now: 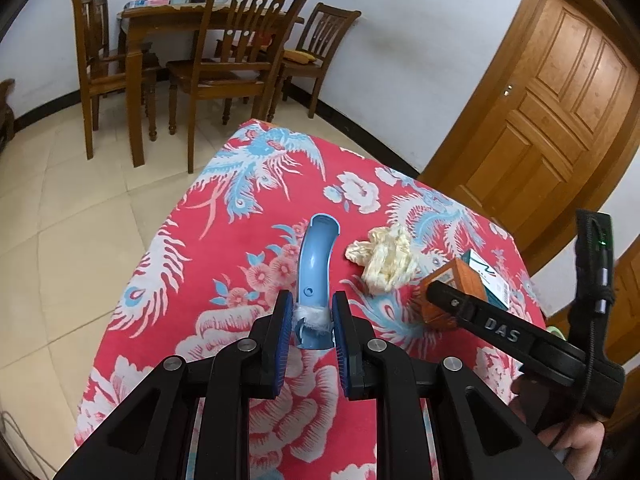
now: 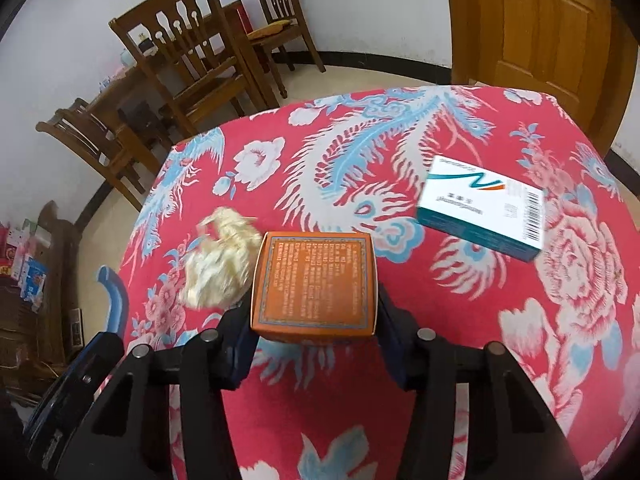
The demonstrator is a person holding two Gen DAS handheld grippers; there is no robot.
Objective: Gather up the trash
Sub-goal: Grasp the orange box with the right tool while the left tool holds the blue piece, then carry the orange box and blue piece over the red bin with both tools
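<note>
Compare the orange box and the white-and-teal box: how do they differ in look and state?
The orange box is squarish with pale print on its orange face; the white-and-teal box is flatter and longer, with a barcode. The orange box sits clamped in the right claw; the white-and-teal box lies free on the red tablecloth, beyond and to the right of it. Both are printed cardboard cartons.

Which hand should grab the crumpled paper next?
Neither is free: the left tool holds the blue piece, the right tool the orange box. The paper lies between them; probably right, whichever empties first.
</note>
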